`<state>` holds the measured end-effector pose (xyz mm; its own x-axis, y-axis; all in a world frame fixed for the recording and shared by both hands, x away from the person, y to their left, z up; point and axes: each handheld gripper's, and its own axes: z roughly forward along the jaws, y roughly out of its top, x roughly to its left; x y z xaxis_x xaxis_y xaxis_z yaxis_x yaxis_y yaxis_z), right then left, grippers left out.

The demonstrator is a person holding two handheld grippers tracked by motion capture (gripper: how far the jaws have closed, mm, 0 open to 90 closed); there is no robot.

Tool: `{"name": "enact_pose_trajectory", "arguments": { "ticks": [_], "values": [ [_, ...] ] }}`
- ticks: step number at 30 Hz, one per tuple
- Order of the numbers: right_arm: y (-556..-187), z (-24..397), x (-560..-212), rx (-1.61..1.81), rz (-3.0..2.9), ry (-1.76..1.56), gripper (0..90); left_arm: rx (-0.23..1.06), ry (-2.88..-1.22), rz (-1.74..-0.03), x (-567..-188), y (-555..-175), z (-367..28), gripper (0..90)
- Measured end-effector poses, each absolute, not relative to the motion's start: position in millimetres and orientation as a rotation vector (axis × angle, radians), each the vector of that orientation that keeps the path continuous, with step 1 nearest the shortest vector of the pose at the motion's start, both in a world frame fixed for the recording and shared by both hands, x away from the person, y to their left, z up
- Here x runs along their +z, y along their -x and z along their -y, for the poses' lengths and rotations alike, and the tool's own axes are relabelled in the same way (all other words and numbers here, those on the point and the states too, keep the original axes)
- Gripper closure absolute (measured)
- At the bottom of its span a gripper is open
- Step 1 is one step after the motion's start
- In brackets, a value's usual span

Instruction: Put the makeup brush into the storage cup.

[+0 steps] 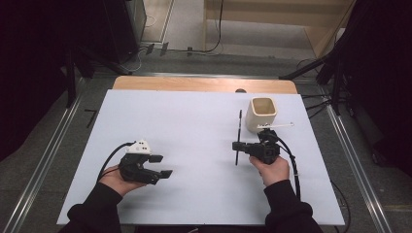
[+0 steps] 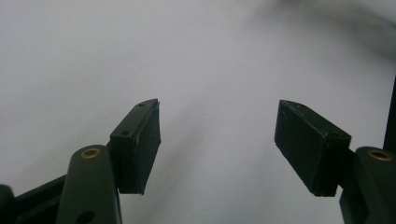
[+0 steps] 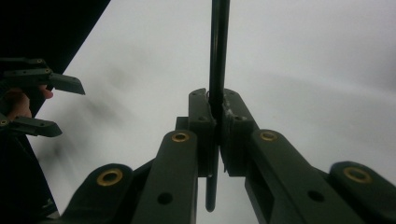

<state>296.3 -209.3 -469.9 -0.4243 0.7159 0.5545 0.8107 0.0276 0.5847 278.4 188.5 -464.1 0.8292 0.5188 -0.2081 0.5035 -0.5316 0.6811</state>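
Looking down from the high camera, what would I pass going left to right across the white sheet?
Left gripper, jaws open and empty → thin black rod, clamped in the right gripper → cream cup → small white stick beside the cup.

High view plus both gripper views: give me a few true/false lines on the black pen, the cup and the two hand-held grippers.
1. The right hand-held gripper is shut on the black pen. True.
2. The left hand-held gripper holds a pen. False: its jaws stand apart with nothing between them.
3. The cream cup lies tipped on its side. False: it stands upright, mouth up.
4. The black pen is inside the cup. False: it is outside, to the cup's left in the high view, clamped in the right hand-held gripper.
5. A white stick lies on the white sheet at the cup's base. True.
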Motion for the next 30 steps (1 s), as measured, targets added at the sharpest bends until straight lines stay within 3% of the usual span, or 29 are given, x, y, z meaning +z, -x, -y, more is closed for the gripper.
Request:
{"name": "enact_pose_trajectory", "arguments": {
  "ticks": [30],
  "values": [
    [-300.6,229.2,-461.6,-1.347,2.205,1.687,86.3,0.010,-2.212,-0.732,-463.6,-278.6,-187.7,27.0]
  ]
}}
